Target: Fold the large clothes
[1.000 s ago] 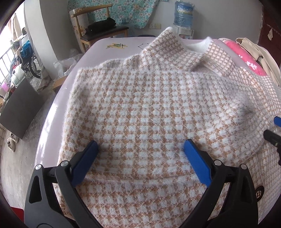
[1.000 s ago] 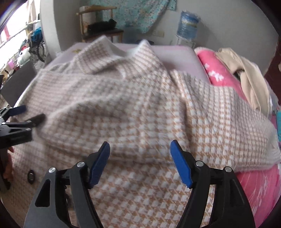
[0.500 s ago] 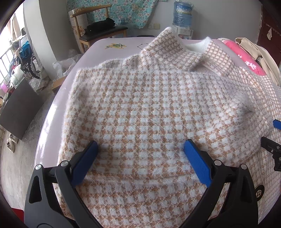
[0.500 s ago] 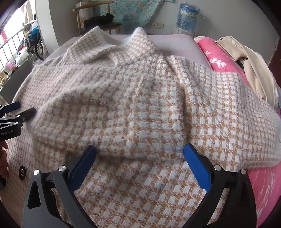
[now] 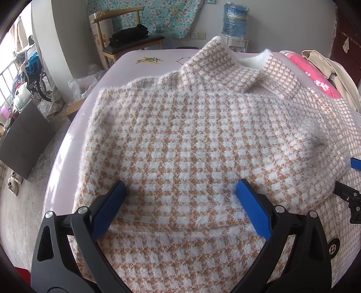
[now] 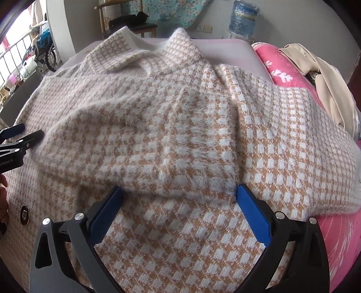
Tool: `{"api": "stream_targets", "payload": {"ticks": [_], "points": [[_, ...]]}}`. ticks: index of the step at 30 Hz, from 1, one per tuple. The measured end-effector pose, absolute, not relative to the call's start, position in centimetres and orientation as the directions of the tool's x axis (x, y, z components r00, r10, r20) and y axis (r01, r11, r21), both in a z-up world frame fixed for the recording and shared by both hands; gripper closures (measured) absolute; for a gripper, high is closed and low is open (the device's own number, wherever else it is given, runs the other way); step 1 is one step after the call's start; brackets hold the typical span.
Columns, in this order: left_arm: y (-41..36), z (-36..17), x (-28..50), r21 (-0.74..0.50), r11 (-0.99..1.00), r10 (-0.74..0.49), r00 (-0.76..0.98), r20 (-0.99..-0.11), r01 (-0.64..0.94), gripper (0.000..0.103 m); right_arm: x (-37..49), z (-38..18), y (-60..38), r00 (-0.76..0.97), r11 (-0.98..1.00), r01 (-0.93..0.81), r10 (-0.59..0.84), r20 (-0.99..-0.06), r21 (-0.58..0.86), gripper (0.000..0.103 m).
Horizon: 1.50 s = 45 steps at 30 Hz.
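Behind the bed, a wooden chair (image 5: 126,42) and a big water bottle (image 5: 234,21) are standing near the wall, and a pink blanket (image 6: 291,74) with a beige garment (image 6: 325,85) on it is lying at the right side. On the pale bed surface (image 5: 144,60) a large fluffy checked sweater (image 5: 203,139) is lying spread out, with its collar (image 5: 237,67) toward the far end. Both sleeves seem to be lying folded inward over the body, one over the left part and one over the right part.

In its own view, the left gripper (image 5: 180,198) is hanging over the lower part of the sweater with its jaws wide apart and only flat fabric under them, nothing pinched. The right gripper (image 6: 179,200) is also standing fully spread; its jaws have just been opening, and the edge of the folded sleeve is lying free between the blue pads (image 6: 252,214), not pressed by them.

I judge that the sleeve-folding step is finishing and the release is done. The next move is probably asking both grippers to go down to the bottom hem, to close on it at two corners, and to carry it up toward the collar. The fabric is thick and soft, so the pinch should be taking both layers, otherwise the sleeves may be slipping out.
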<state>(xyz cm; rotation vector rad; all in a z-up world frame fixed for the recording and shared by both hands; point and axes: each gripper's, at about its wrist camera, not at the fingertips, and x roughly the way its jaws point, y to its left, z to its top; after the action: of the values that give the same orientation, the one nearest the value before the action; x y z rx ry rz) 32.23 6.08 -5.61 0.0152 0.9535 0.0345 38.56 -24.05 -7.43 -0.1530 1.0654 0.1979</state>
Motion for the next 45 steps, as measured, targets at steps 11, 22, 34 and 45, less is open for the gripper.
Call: {"api": "stream_targets", "payload": {"ticks": [11, 22, 34, 45], "points": [[6.1, -5.6, 32.1, 0.027, 0.999, 0.034, 0.579, -0.815, -0.021, 0.008, 37.1, -3.8, -26.0, 0.501, 0.979, -0.203, 0.094, -0.86, -0.011, 0.006], [6.1, -5.7, 32.1, 0.026, 0.999, 0.034, 0.579, -0.814, -0.022, 0.008, 35.7, 0.1, -41.5, 0.537, 0.989, 0.113, 0.016, -0.843, 0.091, 0.01], [6.1, -5.7, 32.2, 0.025, 0.999, 0.034, 0.581, -0.814, -0.023, 0.008, 35.3, 0.5, -63.1, 0.478, 0.786, 0.579, -0.114, -0.871, 0.215, 0.037], [6.1, -5.7, 32.2, 0.025, 0.999, 0.036, 0.582, -0.812, -0.027, 0.007, 37.0, -4.0, -70.2, 0.507, 0.559, 0.721, -0.021, -0.861, 0.411, 0.054]]}}
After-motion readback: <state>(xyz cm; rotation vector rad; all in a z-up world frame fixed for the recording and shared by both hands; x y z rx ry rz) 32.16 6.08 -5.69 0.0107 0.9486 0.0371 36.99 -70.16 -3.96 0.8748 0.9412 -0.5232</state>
